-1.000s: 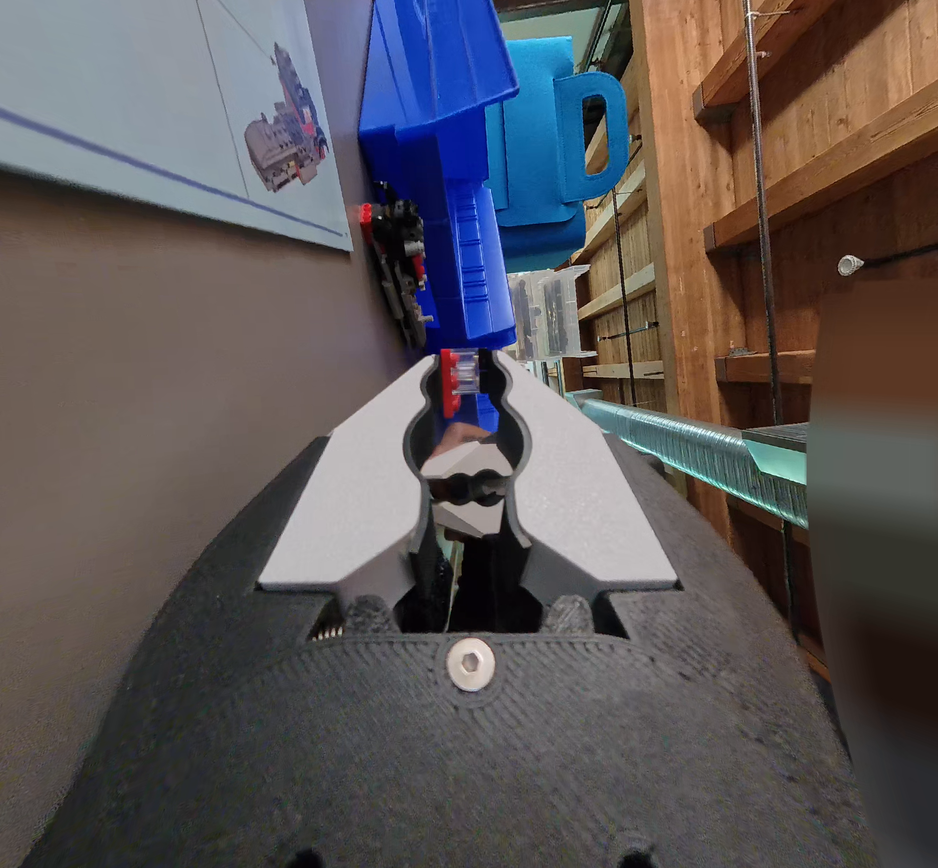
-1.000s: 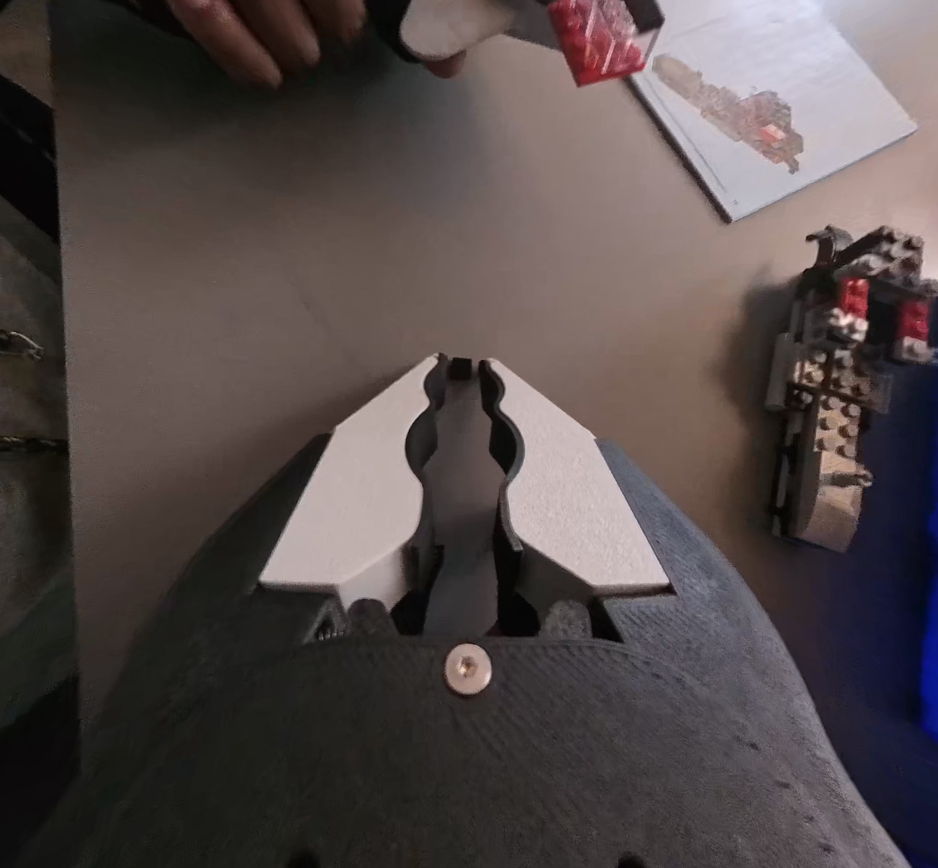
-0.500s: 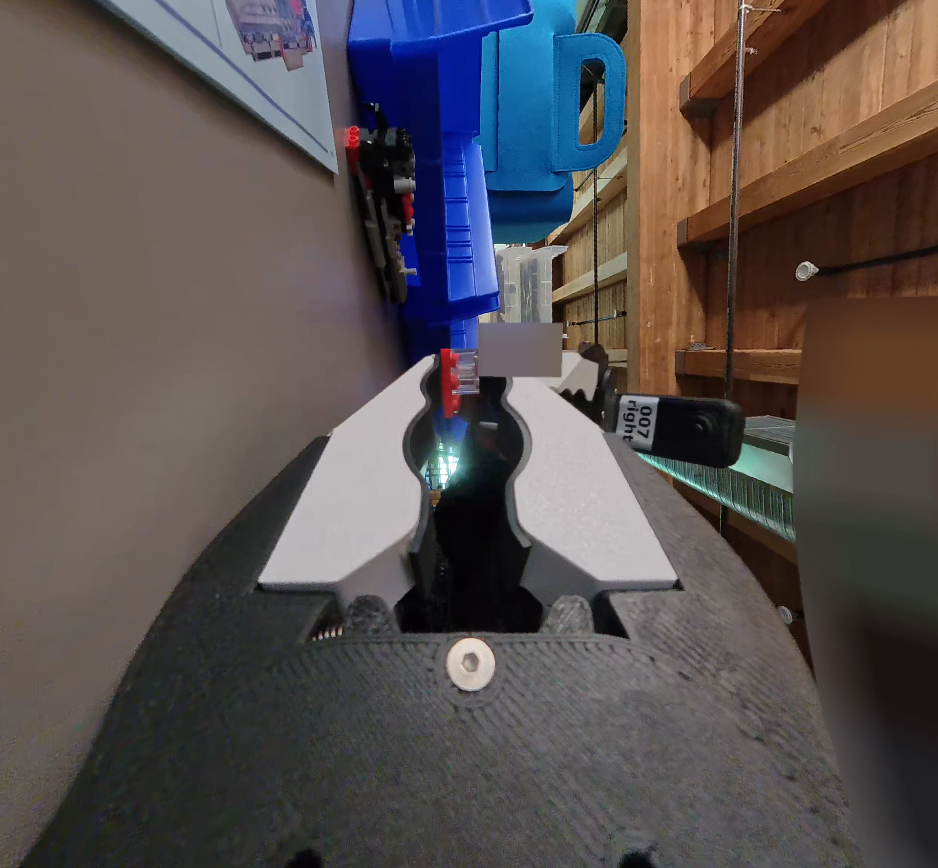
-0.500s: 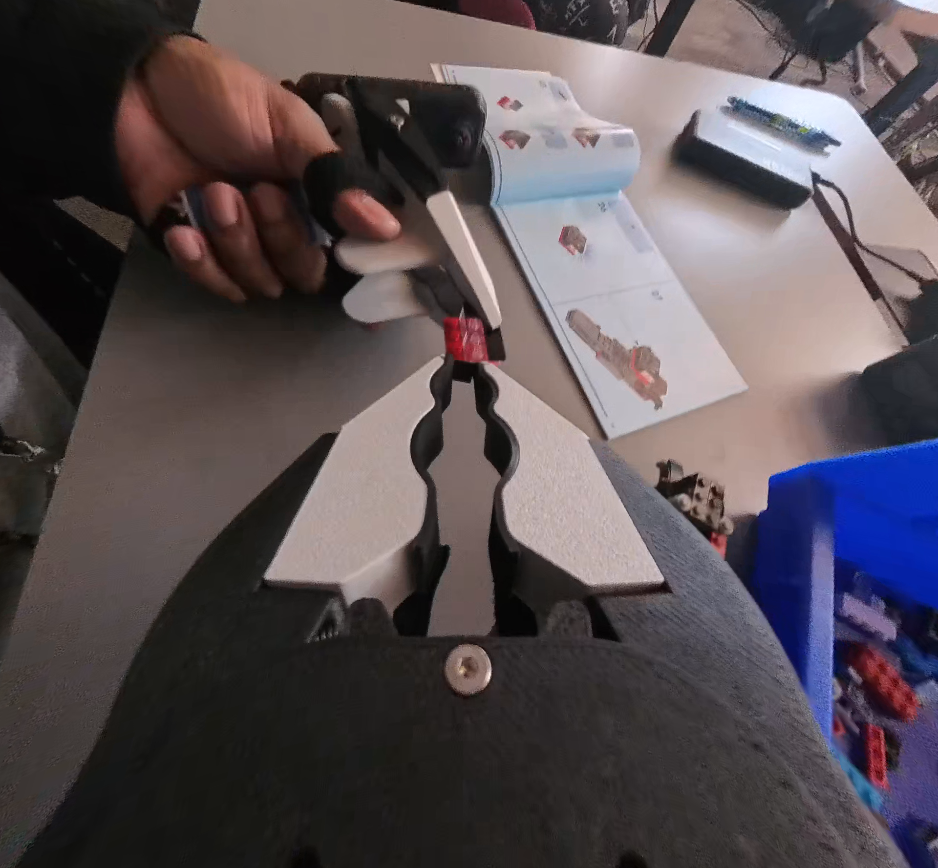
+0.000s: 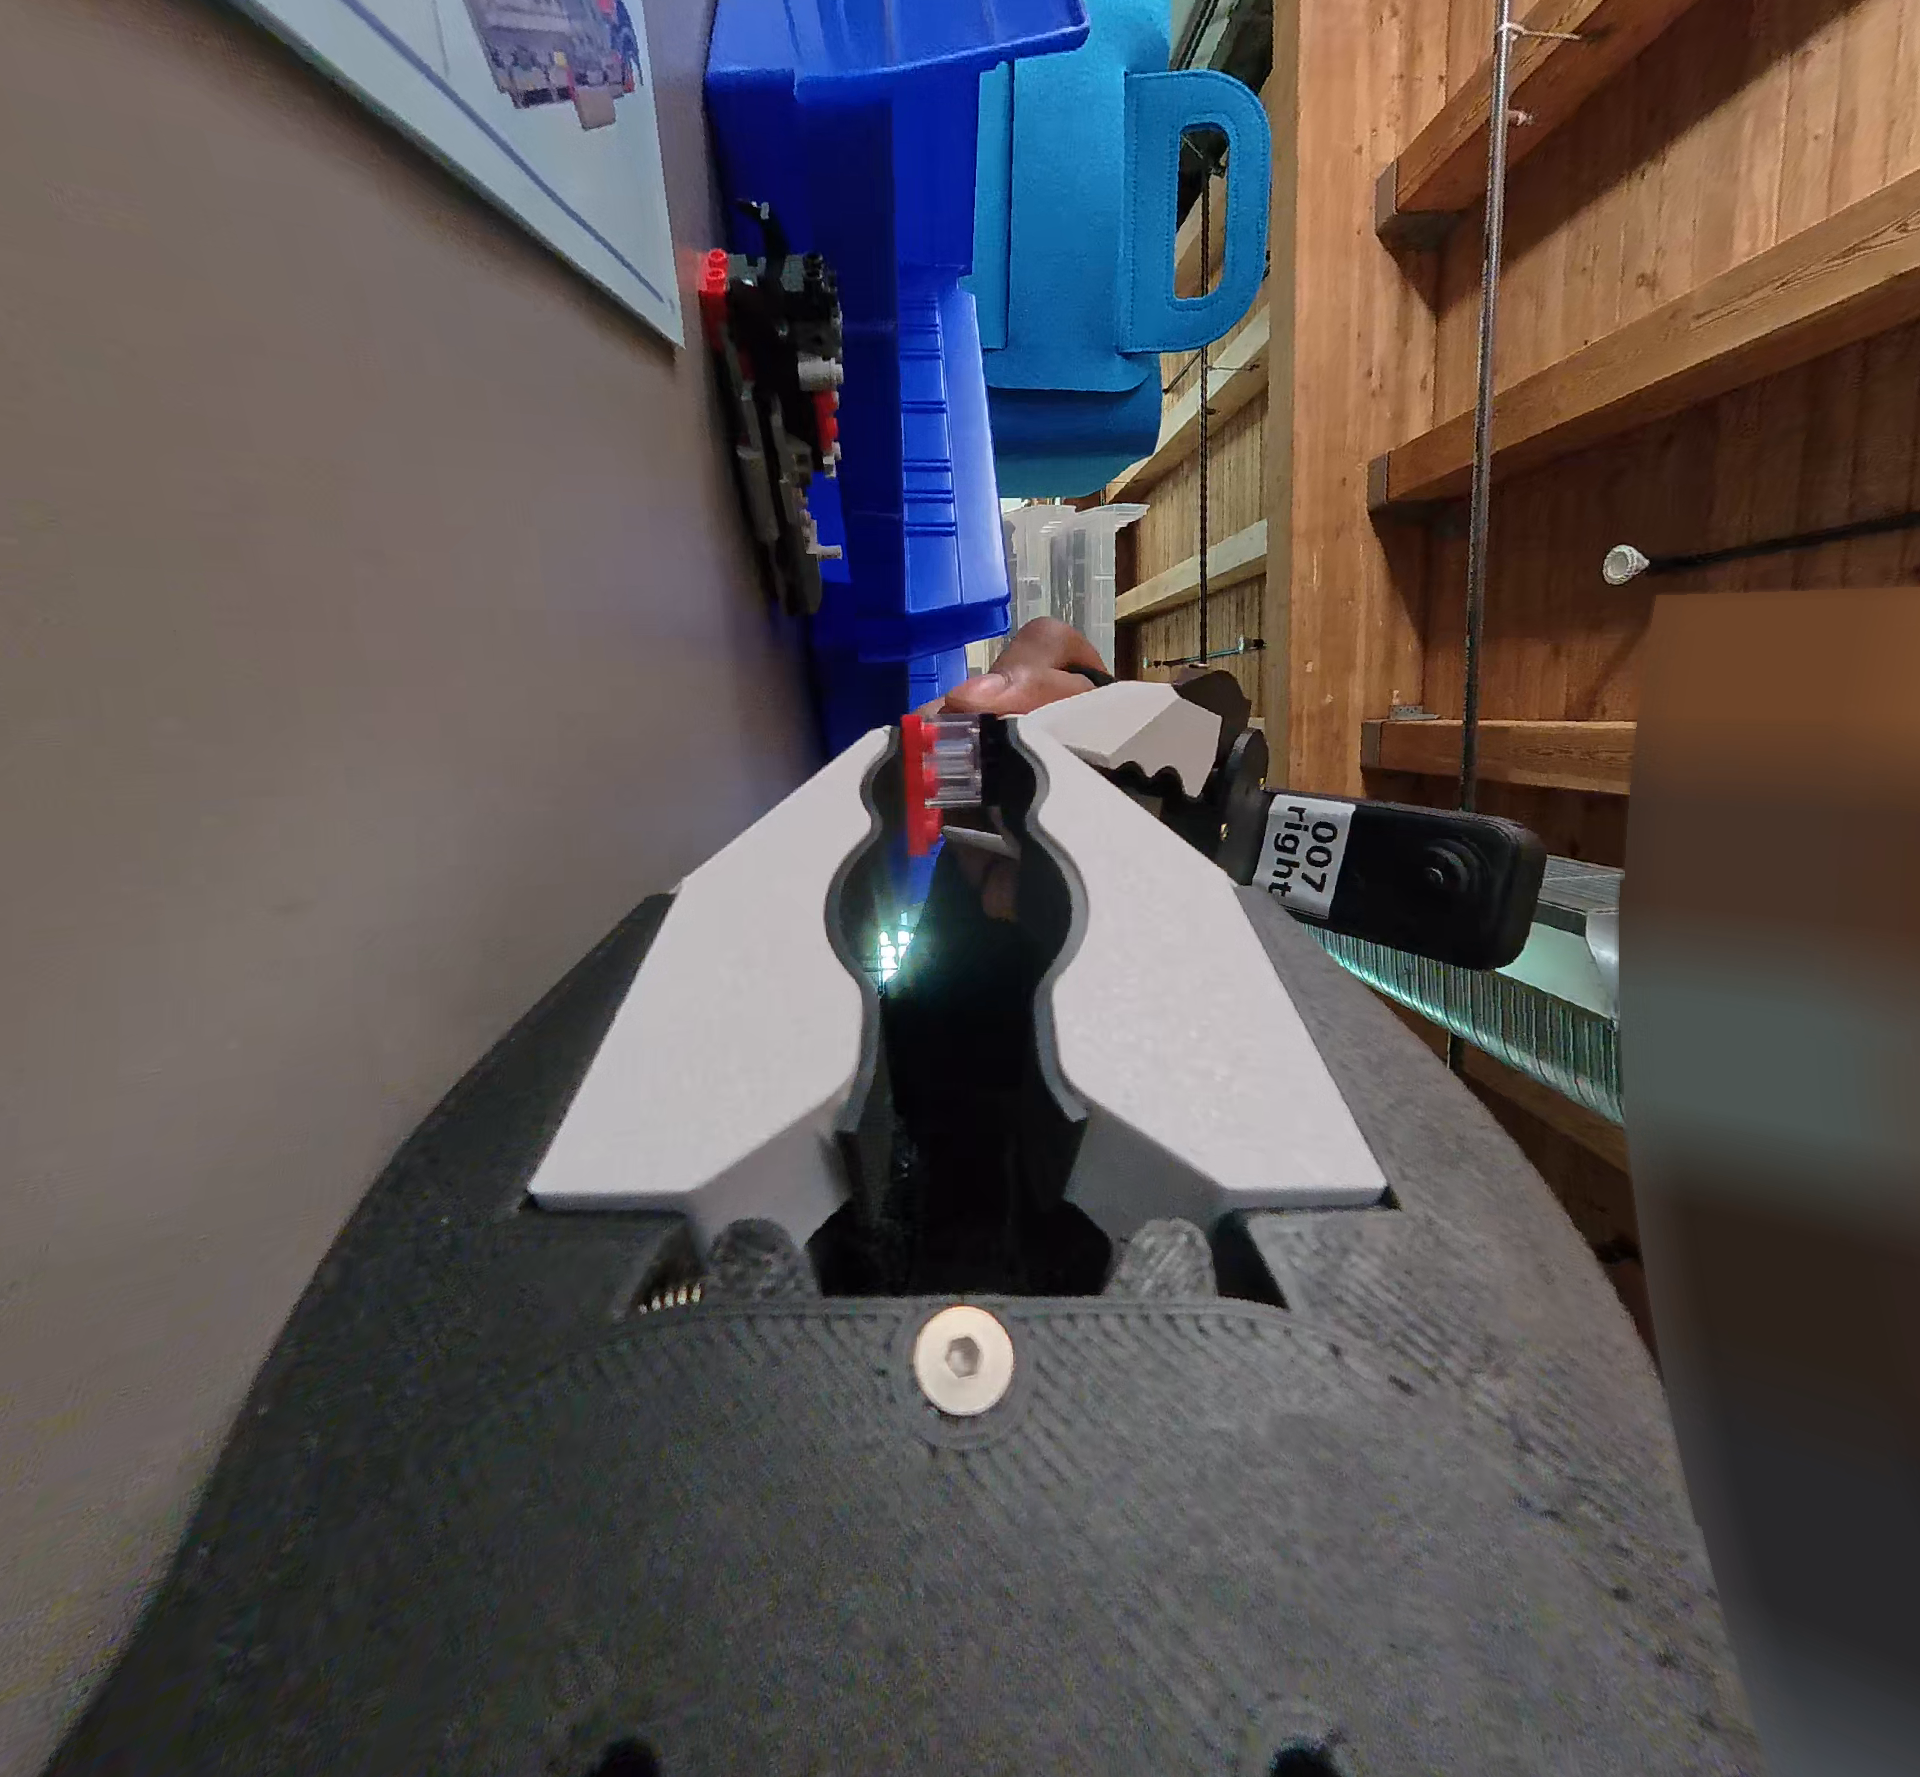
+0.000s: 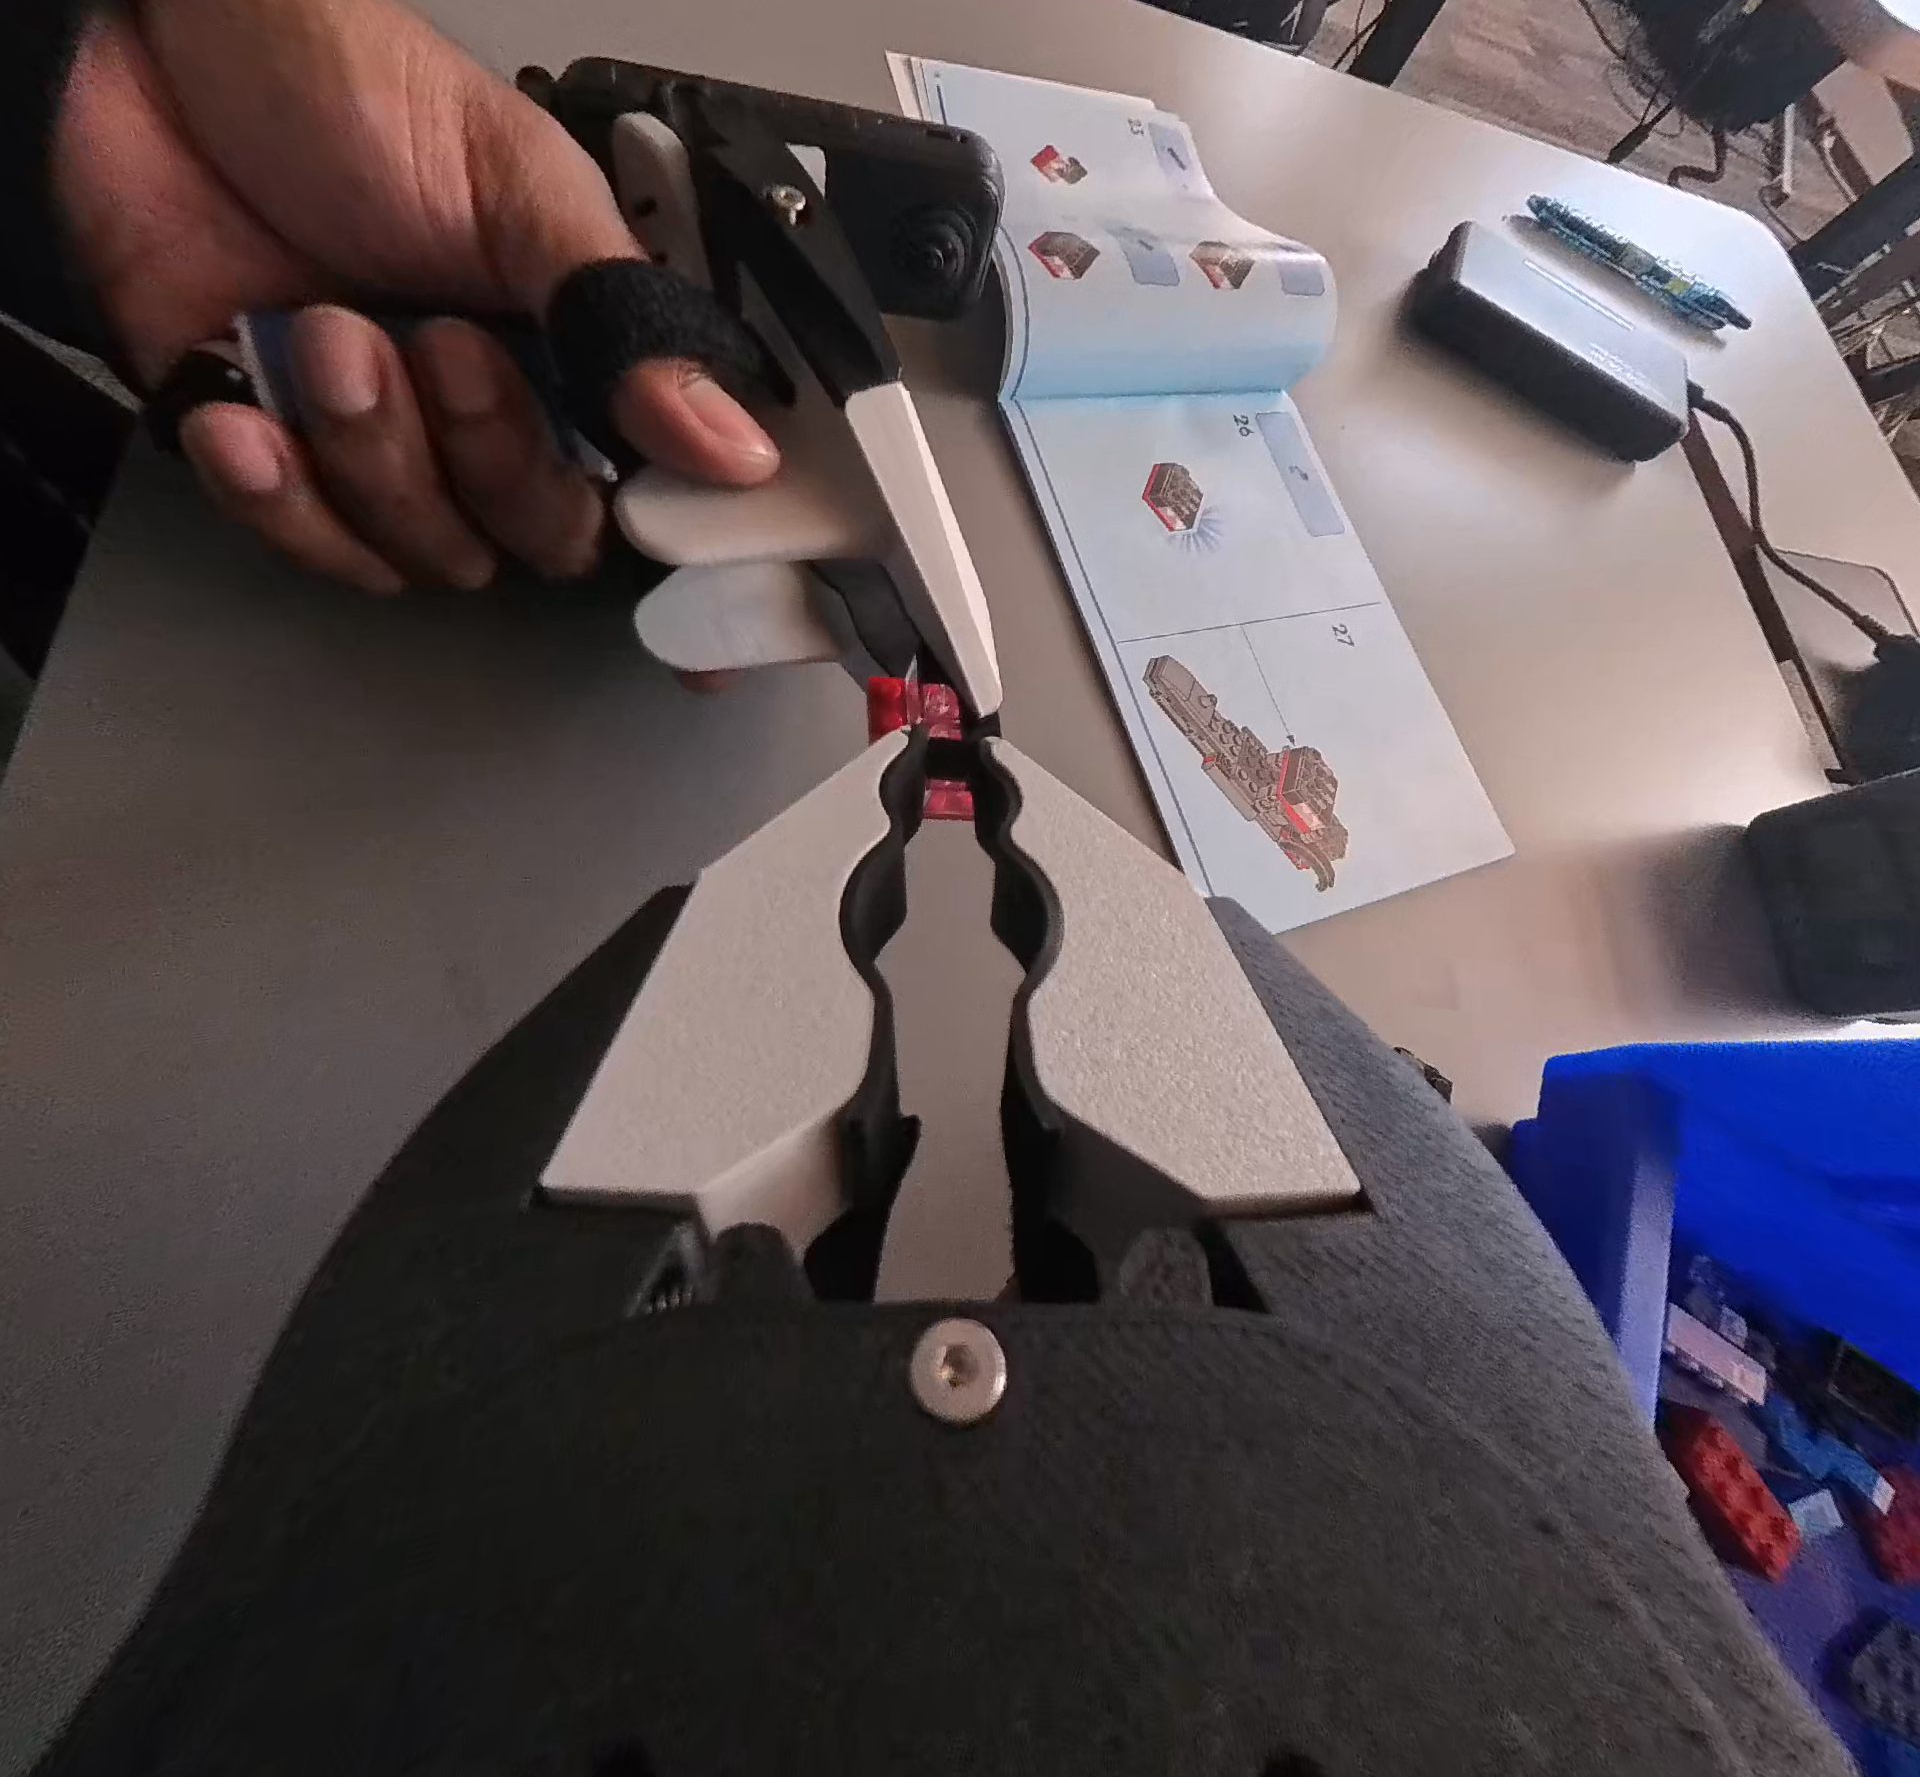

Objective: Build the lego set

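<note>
grey bench (image 6: pixel 364 896) carries an open instruction booklet (image 6: pixel 1247 532) and a blue parts bin (image 6: pixel 1766 1156). left gripper (image 5: pixel 961 751) has its jaws clenched on a small red and clear lego sub-assembly (image 5: pixel 940 777). right gripper (image 6: pixel 940 751) closes around the same piece, whether it grips i cannot tell. half-built lego model (image 5: pixel 784 439) waits beside the bin, so much remains.

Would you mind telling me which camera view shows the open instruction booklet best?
The right wrist view: the instruction booklet lies open on the table, several build steps visible across its pages. The left wrist view catches only a corner of one page at a steep, foreshortened angle along the upper left edge.
</note>
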`<state>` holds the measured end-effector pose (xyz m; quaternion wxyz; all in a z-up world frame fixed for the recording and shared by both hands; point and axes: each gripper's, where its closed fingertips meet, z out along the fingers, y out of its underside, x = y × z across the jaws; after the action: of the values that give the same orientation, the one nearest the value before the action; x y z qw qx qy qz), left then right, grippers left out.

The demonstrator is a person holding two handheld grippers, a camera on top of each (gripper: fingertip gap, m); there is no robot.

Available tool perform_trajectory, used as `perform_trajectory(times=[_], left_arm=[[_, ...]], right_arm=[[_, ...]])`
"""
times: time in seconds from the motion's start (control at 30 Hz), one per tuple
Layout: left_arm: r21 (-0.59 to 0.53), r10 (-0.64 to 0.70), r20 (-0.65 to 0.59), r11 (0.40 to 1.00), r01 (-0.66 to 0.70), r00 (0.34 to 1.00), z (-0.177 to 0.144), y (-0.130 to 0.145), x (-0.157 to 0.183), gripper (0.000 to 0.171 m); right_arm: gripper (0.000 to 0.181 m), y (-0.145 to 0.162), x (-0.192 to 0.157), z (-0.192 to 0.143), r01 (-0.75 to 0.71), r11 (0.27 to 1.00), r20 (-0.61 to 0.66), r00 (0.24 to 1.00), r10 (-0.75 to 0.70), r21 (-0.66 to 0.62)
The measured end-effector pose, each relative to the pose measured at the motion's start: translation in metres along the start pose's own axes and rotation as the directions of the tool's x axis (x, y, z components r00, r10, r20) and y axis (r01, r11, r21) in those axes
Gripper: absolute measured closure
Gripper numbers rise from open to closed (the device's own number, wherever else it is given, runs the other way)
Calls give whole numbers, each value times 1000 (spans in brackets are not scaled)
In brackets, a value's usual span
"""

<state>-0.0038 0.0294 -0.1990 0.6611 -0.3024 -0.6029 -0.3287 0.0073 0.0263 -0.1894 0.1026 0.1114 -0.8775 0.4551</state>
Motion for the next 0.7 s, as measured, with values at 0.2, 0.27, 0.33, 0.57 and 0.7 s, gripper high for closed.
perform_trajectory(times=[0.2,0.27,0.33,0.57,0.7], left_arm=[[4,-1,-1,1000,1,1000,0,0,0,155],[6,-1,-1,1000,1,1000,0,0,0,155],[7,-1,-1,1000,1,1000,0,-1,0,155],[32,-13,-18,999,13,1000,-2,-4,2,155],[43,-14,-18,999,14,1000,-3,-6,2,155]], right_arm=[[170,0,1,0,2,1000,-8,1000,-2,-2],[170,0,1,0,1,1000,-11,1000,-1,0],[170,1,1,0,-1,1000,-12,1000,1,1],[162,3,7,-6,-109,994,-39,993,110,23],[151,9,13,-16,-469,876,-16,881,474,111]])
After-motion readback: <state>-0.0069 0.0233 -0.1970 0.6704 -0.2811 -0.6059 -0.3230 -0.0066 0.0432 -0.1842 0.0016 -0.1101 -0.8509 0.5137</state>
